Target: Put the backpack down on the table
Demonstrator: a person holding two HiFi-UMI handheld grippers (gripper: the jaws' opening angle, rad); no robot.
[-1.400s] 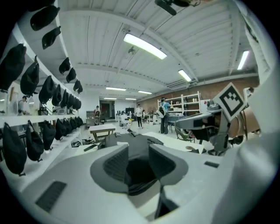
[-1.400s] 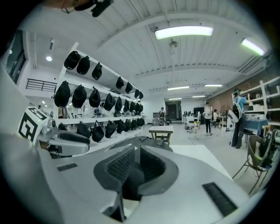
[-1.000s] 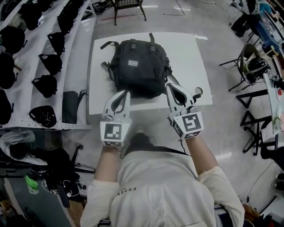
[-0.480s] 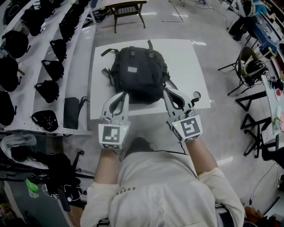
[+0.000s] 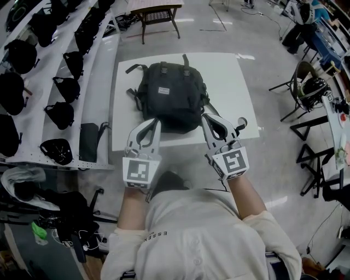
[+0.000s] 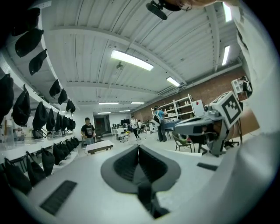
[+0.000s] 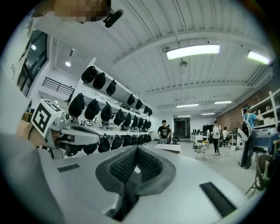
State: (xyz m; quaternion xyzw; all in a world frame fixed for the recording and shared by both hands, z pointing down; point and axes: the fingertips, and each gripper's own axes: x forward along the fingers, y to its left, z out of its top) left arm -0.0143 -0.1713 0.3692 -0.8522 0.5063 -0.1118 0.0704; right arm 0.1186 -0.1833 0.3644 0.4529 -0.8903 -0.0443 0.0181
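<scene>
A black backpack (image 5: pixel 169 95) lies flat on the white table (image 5: pixel 229 82), straps toward the far edge. My left gripper (image 5: pixel 157 121) hovers shut and empty over the backpack's near left corner. The right gripper (image 5: pixel 205 116) hovers shut and empty by its near right corner. Both point level, away from me. In the left gripper view the jaws (image 6: pixel 138 148) are pressed together with nothing between them, and the right gripper (image 6: pixel 205 124) shows beside them. The right gripper view shows its own closed jaws (image 7: pixel 136 151) and the left gripper (image 7: pixel 65 129). Neither gripper view shows the backpack.
White shelves with several black bags (image 5: pixel 60 82) run along the left. A grey bag (image 5: pixel 87 142) lies by the table's left side. A dark bench (image 5: pixel 158 13) stands beyond the table, chairs and stands (image 5: pixel 309 85) at the right. People (image 6: pixel 88 130) stand far off.
The backpack stays where it lay on the table. Both grippers remain shut and empty at its near end; the left one has lifted slightly.
</scene>
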